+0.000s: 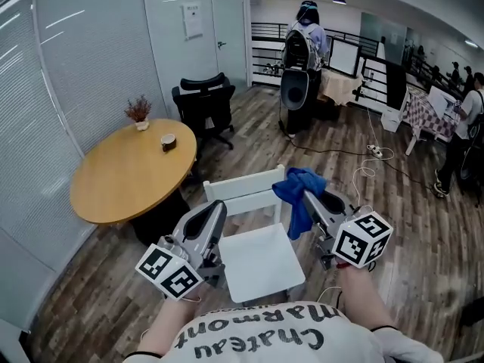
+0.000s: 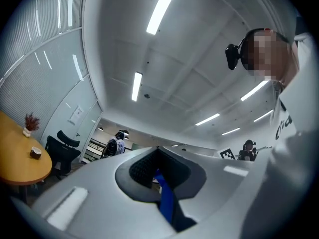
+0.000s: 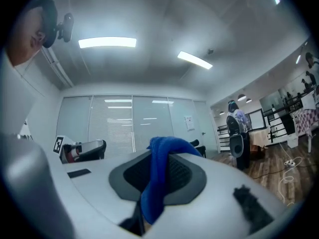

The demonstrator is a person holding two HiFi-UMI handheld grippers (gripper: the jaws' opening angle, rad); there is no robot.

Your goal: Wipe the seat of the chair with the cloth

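1. Right tongs [image 3: 159, 156]: clamped on a fold of the blue cloth [image 1: 298, 191]. Seen in the right gripper view as a bunch humped over the tips, with a tail draping toward 6 o'clock.
2. Left tongs [image 2: 158, 154]: pressed together, with nothing from the room between them. Only a thin blue strip [image 2: 167, 203] in the seam, and no telling what it is.
3. In the head view, both held up side by side with tips toward 12 o'clock, the left at 9 o'clock of the white chair [image 1: 240, 191] and the right at 3 o'clock of it.
4. Seat [image 1: 261, 267]: bare and white, lying between and below the two tongs, with the backrest along its 12 o'clock edge.
5. Cloth hanging over the seat's 1 o'clock corner, just beside the backrest's end. Touching or clear of the seat, impossible to say.
6. At 10 o'clock of the chair, a round wooden bench [image 1: 121, 184], carrying a cup [image 1: 168, 142] and, at 11 o'clock of the cup, a small dried plant [image 1: 138, 112] near the far rim.
7. Past the bench at 12 o'clock, a black office chair [image 1: 204, 106] on the wood floor [image 1: 408, 225].
8. Farther off at 1 o'clock, a person [image 1: 304, 40] standing with a backpack, back turned.
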